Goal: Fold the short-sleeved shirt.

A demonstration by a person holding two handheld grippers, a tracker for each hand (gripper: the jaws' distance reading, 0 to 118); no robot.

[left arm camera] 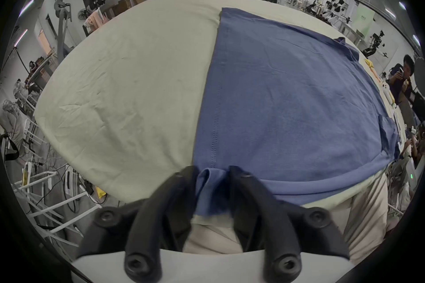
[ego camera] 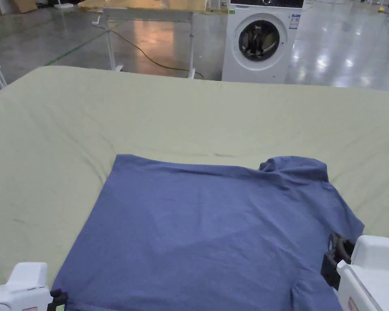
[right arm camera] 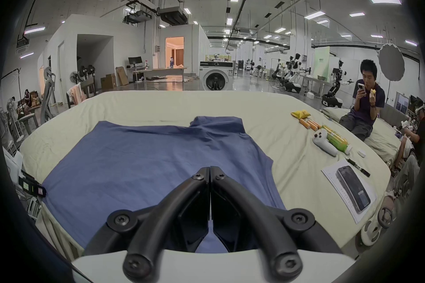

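Note:
A blue short-sleeved shirt [ego camera: 214, 226] lies flat and spread out on a pale green sheet [ego camera: 189, 121], collar end to the right and hem to the left. My left gripper [ego camera: 58, 299] is at the shirt's near hem corner. In the left gripper view its jaws [left arm camera: 211, 175] stand a little apart, with a bunched fold of the hem [left arm camera: 207, 191] filling the gap and touching both. My right gripper [ego camera: 335, 253] rests on the shirt's near right edge by the sleeve. Its jaws [right arm camera: 210, 169] are shut tip to tip over the shirt [right arm camera: 161, 161], and I see no cloth between them.
On the sheet to the right lie a green bottle [right arm camera: 335, 139], a white controller [right arm camera: 324, 143], snack packs [right arm camera: 301, 114], a pen [right arm camera: 358, 167] and a printed sheet [right arm camera: 349, 191]. A person [right arm camera: 365, 104] sits at that side. A washing machine [ego camera: 260, 40] and a table [ego camera: 149, 12] stand beyond.

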